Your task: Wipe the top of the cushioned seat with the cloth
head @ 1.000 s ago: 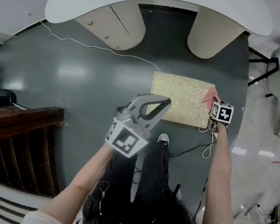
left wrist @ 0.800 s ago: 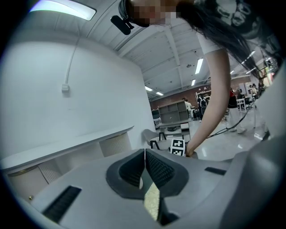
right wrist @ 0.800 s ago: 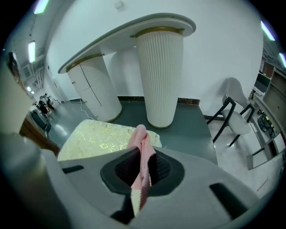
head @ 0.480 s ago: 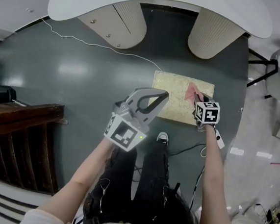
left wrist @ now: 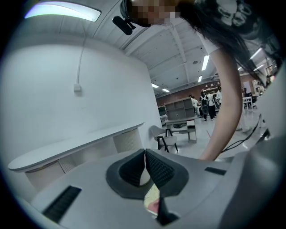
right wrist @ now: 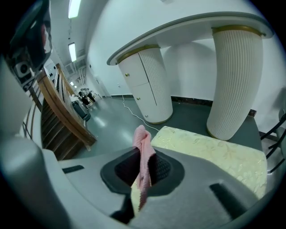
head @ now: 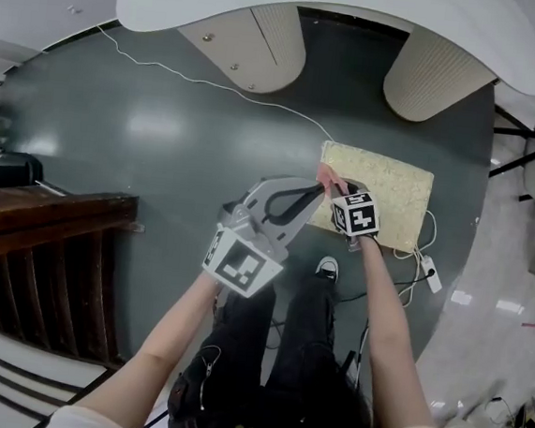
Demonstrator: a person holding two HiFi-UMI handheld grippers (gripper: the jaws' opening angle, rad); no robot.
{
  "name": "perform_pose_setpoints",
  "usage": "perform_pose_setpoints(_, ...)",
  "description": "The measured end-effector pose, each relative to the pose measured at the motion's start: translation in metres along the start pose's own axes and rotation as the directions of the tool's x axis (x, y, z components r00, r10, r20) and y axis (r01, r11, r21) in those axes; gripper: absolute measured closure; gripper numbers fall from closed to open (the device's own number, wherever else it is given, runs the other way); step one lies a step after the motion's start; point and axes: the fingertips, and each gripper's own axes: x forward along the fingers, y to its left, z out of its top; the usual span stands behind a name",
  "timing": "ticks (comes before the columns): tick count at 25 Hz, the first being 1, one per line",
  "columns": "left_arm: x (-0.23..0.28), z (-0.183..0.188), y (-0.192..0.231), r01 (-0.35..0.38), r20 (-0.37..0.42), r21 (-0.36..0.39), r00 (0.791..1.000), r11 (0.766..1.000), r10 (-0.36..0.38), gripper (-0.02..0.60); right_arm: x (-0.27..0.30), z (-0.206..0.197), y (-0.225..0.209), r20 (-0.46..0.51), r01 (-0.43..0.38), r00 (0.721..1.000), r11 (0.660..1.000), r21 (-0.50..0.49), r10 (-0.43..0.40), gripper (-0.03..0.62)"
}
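Note:
The cushioned seat (head: 387, 192) is a pale yellow rectangle with a faint floral pattern, low on the dark green floor; in the right gripper view the seat (right wrist: 219, 152) stretches to the right. My right gripper (head: 331, 188) is shut on a pink cloth (right wrist: 143, 154) at the seat's left end, and the cloth (head: 328, 177) sticks up from the jaws. My left gripper (head: 315, 192) hangs above the floor just left of the seat, jaws shut and holding nothing. The left gripper (left wrist: 145, 166) shows its pads pressed together.
A white curved desk (head: 343, 13) on two ribbed pedestals (right wrist: 234, 71) stands beyond the seat. A white cable (head: 214, 86) trails across the floor to the seat. A power strip (head: 429, 271) lies right of it. Wooden railings (head: 46, 262) run on the left.
My right gripper has dragged the pink cloth leftward across the seat, from its right end to its left end. The left gripper has stayed in about the same place.

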Motion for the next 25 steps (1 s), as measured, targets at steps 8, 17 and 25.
perform_pose_setpoints(8,-0.013,-0.012,0.003,0.01,-0.015,-0.009,1.0,1.0,-0.01,0.575,0.016,-0.022,-0.008,-0.061,0.051,0.997,0.997,0.05,-0.048,0.582)
perform_pose_setpoints(17,0.006,-0.005,-0.013,0.054,-0.01,-0.005,0.999,0.999,-0.054,0.575,-0.029,-0.056,-0.07,-0.094,0.161,0.984,0.979,0.123,-0.15,0.582)
perform_pose_setpoints(25,0.038,0.011,-0.045,0.087,0.011,-0.006,0.996,0.996,-0.087,0.575,-0.087,-0.096,-0.141,-0.108,0.261,0.964,0.948,0.185,-0.244,0.582)
